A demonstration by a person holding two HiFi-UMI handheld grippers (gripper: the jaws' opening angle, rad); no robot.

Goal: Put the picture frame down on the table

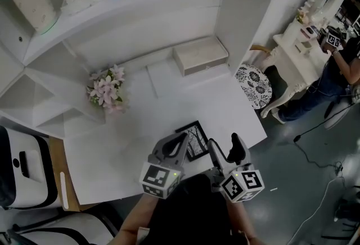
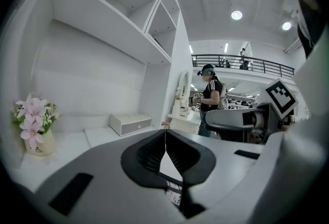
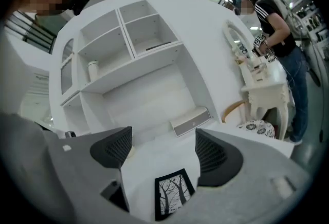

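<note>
Picture frame (image 1: 194,140) on table (image 1: 169,104); flowers (image 1: 106,91) left, box (image 1: 201,55) behind.

No legible text, label, brand, number or sign on any visible surface.

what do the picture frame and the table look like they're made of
Picture frame: black matte border, likely wood or plastic; cannot tell which. Table: smooth white surface, no grain showing, so probably painted or laminated board.
</note>
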